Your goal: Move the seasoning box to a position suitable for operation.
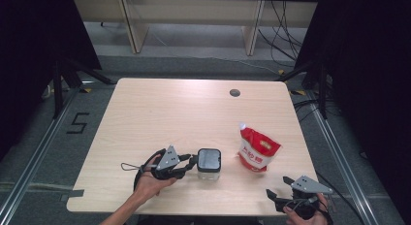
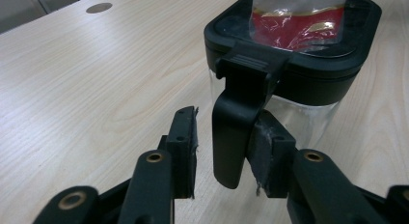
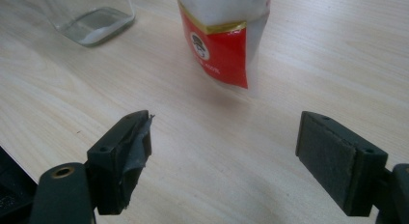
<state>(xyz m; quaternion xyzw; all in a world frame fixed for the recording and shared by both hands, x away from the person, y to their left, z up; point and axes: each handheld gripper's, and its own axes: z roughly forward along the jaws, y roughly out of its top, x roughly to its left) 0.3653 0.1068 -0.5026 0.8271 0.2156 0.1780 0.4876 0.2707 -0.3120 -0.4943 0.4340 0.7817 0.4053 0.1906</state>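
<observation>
Left gripper [image 2: 219, 147]: jaws partly apart around the jar's black lid latch [image 2: 236, 132]; one pad touches it.
Jar [image 1: 209, 163]: clear, black lid, near front edge of the table [image 1: 160, 113].
Pouch [image 1: 258, 151]: red-and-white, right of jar.
Right gripper [image 3: 241, 161]: jaws wide apart, holding nothing.

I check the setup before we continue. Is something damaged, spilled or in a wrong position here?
One thing: the pad on a right gripper finger is torn and peels at its tip. A left gripper pad is frayed too. The jar and the pouch stand upright on the table; nothing is spilled.
</observation>
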